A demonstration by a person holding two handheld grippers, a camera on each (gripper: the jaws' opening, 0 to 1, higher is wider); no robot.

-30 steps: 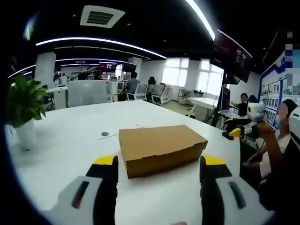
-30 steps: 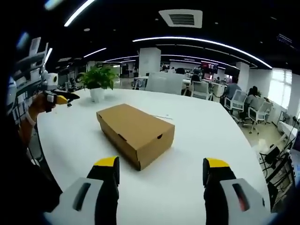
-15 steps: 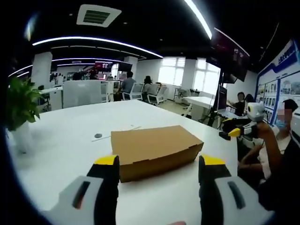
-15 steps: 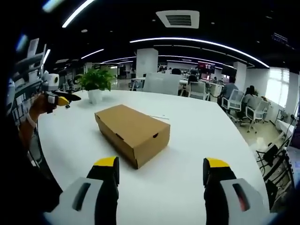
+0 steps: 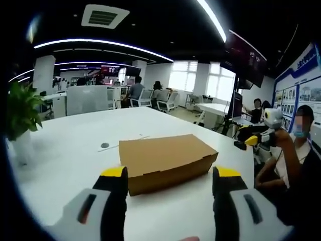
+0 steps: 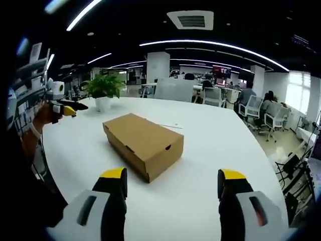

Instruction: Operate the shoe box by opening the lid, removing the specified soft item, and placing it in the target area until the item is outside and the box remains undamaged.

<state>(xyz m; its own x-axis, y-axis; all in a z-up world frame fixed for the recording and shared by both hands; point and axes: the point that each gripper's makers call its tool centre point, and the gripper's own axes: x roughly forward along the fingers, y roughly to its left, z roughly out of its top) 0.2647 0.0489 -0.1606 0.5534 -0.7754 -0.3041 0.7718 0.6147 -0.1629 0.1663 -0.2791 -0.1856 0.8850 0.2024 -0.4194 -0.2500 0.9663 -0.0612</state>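
Note:
A closed brown cardboard shoe box (image 5: pixel 165 159) lies on the white table (image 5: pixel 65 160), just beyond my left gripper (image 5: pixel 170 175), whose yellow-tipped jaws stand wide apart with nothing between them. The same shoe box (image 6: pixel 143 143) sits a little past my right gripper (image 6: pixel 172 176), which is open and holds nothing. The right gripper (image 5: pixel 253 140) also appears at the right of the left gripper view, held in a hand. The left gripper (image 6: pixel 65 108) comes in from the left of the right gripper view. Neither touches the box.
A potted green plant (image 6: pixel 104 89) stands near the table's far corner; the same plant (image 5: pixel 20 118) is at the left of the left gripper view. A small dark disc (image 5: pixel 104 145) and a thin stick lie beyond the box. Office desks, chairs and seated people (image 5: pixel 301 150) surround the table.
The views have barely shifted since half a second ago. The box lies where it was and both grippers stay open.

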